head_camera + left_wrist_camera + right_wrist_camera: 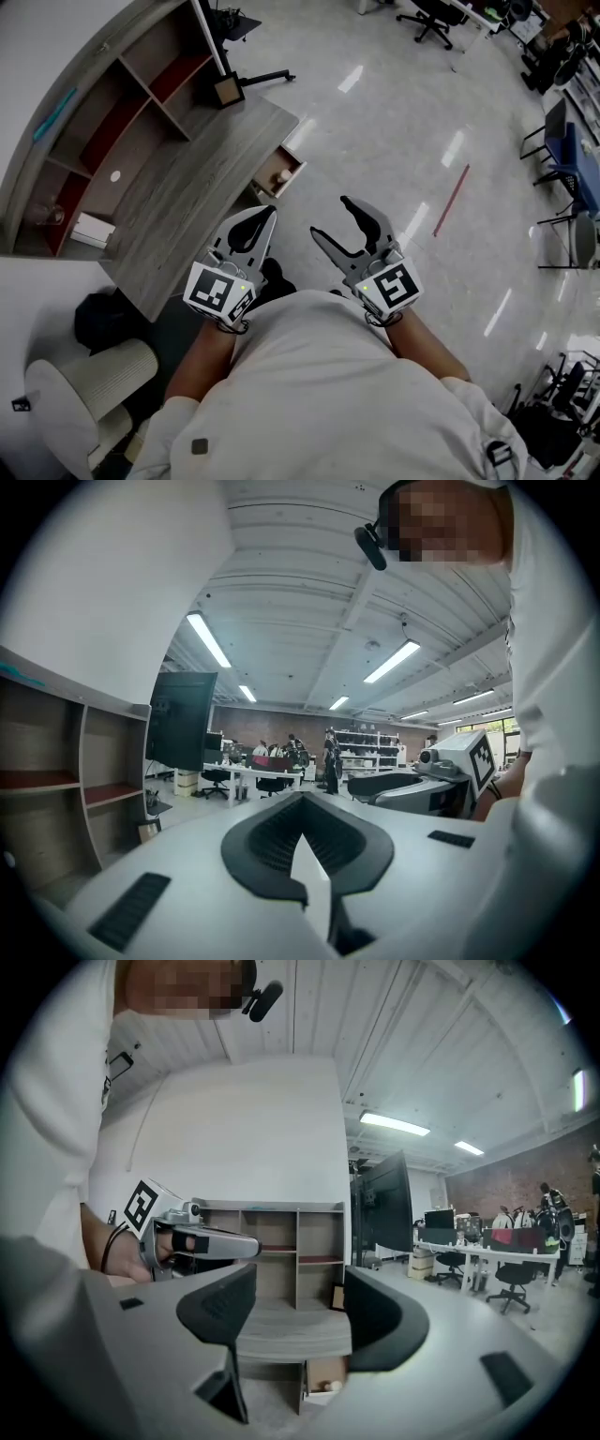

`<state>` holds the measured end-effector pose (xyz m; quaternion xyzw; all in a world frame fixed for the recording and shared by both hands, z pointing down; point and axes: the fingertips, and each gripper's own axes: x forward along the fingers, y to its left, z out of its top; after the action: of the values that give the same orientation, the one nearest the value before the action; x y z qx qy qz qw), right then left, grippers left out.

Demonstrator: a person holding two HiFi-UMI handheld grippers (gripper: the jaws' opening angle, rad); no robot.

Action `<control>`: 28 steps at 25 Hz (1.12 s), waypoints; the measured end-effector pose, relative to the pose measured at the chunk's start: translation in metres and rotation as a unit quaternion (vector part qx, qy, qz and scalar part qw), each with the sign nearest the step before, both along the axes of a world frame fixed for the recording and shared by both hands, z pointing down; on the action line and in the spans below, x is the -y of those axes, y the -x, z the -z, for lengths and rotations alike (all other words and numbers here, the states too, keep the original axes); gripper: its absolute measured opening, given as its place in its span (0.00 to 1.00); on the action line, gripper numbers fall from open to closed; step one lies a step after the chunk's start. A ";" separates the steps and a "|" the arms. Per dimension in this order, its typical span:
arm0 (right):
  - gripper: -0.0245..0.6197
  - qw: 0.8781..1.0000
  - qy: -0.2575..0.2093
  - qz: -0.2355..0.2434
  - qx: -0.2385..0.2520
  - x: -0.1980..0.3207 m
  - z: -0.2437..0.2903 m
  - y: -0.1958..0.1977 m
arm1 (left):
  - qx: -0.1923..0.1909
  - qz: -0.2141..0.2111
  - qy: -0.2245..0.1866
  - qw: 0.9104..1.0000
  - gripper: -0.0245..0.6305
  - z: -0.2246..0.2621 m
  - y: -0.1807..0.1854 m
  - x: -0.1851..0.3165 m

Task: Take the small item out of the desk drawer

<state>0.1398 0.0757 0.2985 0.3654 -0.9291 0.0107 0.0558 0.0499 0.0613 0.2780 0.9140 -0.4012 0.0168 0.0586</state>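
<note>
Retrieval has not begun, by my reading: the light wooden drawer (268, 169) stands open at the edge of the grey wood-grain counter (187, 202), and the small pale rounded item (281, 176) lies inside it, untouched. Opening the drawer therefore looks done. What is left is the whole of the reach, the grip and the lift out. Both tools are held close to the person's body, well apart from the drawer. The left hand-held gripper (265, 217) has its jaws pressed together with nothing between them, as its own view shows plainly. The right hand-held gripper (330, 217) has its jaws spread and empty. In the right gripper view the drawer (323, 1369) shows through the gap between them, far off, with the item (334, 1387) toward the drawer's outer end. That makes the right one look the likelier to go in, though this is only a guess. As for what holds what, the drawer seems to carry only that one item, which is too small here to say what it is. The grey shelf unit (141, 89) at the back of the counter has mostly bare compartments, apart from a flat white box (94, 229) in one of the lower ones.
</note>
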 end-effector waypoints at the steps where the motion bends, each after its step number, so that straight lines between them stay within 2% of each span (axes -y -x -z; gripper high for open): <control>1: 0.47 1.000 0.005 -0.002 -0.001 0.007 0.001 0.011 | 0.000 -0.001 -0.002 1.000 0.05 0.002 0.010 0.007; 7: 0.47 1.000 -0.009 -0.002 -0.008 0.038 0.005 0.072 | -0.002 -0.009 -0.007 1.000 0.05 0.008 0.072 0.039; 12: 0.47 0.999 0.025 -0.019 -0.003 0.055 0.002 0.117 | -0.008 -0.012 -0.007 1.000 0.05 0.005 0.116 0.053; 16: 0.47 1.000 0.024 -0.015 -0.010 0.063 -0.005 0.143 | -0.011 -0.013 -0.008 1.000 0.06 0.002 0.141 0.062; 19: 0.47 0.999 0.036 -0.015 -0.013 0.068 -0.009 0.153 | -0.011 -0.012 -0.001 1.000 0.05 -0.003 0.153 0.068; 23: 0.47 0.999 0.018 -0.008 -0.029 0.080 -0.020 0.151 | -0.014 -0.011 0.010 1.000 0.05 -0.012 0.161 0.075; 28: 0.47 0.998 0.039 -0.008 -0.038 0.095 -0.041 0.147 | -0.014 0.001 0.024 1.000 0.05 -0.027 0.171 0.088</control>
<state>-0.0075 -0.0189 0.3398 0.3701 -0.9224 0.0334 0.1055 -0.1213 -0.0263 0.3049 0.9120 -0.4009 0.0132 0.0859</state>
